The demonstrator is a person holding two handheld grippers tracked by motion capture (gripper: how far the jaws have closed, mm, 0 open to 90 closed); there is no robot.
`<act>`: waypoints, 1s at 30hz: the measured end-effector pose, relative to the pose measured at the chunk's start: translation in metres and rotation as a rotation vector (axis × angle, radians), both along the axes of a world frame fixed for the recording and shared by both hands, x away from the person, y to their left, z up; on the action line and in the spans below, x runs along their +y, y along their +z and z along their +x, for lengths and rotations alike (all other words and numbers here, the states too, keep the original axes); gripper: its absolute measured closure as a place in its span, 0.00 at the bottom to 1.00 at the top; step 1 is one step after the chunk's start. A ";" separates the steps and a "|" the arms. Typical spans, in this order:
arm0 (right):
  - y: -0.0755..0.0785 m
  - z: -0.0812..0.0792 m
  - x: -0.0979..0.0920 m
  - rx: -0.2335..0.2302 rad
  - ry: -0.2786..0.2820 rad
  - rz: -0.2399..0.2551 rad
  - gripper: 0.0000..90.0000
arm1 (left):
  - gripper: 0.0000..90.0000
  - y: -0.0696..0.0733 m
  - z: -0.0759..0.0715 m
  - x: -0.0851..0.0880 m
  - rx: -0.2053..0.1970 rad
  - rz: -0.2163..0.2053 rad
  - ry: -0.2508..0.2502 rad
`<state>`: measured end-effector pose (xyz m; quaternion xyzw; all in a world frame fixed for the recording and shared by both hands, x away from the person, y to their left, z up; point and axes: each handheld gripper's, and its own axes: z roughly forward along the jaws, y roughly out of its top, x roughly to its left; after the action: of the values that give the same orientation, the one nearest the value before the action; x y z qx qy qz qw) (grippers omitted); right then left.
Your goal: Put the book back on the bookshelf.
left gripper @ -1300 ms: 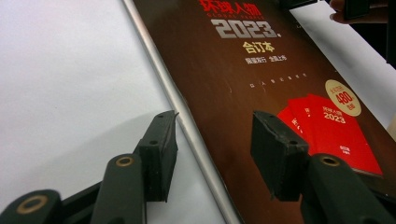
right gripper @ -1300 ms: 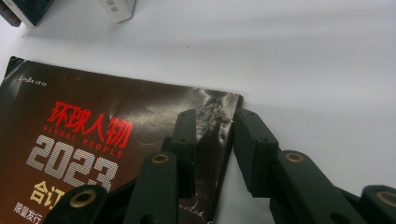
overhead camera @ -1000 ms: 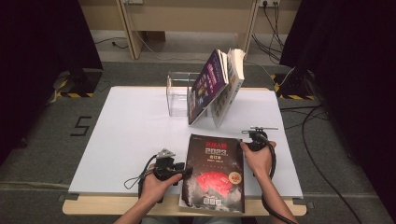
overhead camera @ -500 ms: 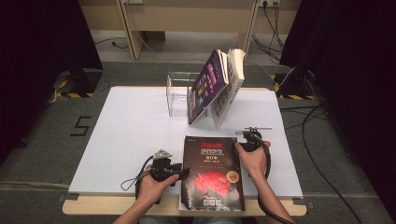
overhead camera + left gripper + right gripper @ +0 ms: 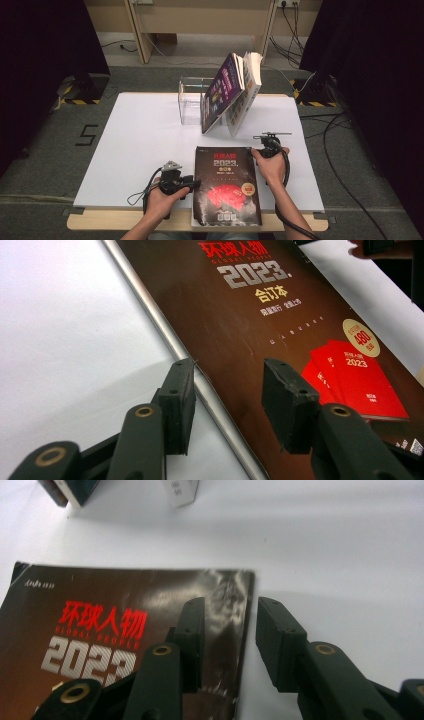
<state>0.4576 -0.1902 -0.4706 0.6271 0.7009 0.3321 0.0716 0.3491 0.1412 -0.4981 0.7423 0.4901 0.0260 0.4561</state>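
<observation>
The dark magazine [image 5: 227, 186] with the red "2023" cover lies flat at the near edge of the white table [image 5: 135, 145], its bottom end reaching over that edge. The left gripper [image 5: 192, 184] sits against the magazine's left edge, about halfway down. In the left gripper view its jaws straddle the spine [image 5: 200, 375], one pad over the bare table and the other over the cover; they have just been closing, yet a clear gap remains and neither pad presses on the spine. The right gripper [image 5: 262, 151] is at the magazine's upper right corner. In the right gripper view its jaws stand apart across the right edge [image 5: 247, 630], having just been opening, one over the cover and one over the table, gripping nothing. Beyond the magazine's top edge, well apart from it, two books [image 5: 232, 92] lean against a clear stand [image 5: 190, 100].
</observation>
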 end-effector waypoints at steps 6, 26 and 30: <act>0.002 0.012 0.002 -0.017 0.007 -0.015 0.68 | 0.64 0.000 0.000 0.000 -0.006 0.007 0.000; -0.004 0.027 0.005 -0.004 0.053 0.002 0.65 | 0.67 -0.001 0.000 0.000 -0.014 0.014 0.001; -0.005 0.027 0.004 -0.007 0.059 0.013 0.64 | 0.68 -0.001 0.000 -0.001 -0.018 0.018 0.002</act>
<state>0.4847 -0.1865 -0.4753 0.6053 0.7168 0.3409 0.0601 0.3487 0.1405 -0.4988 0.7456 0.4864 0.0375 0.4540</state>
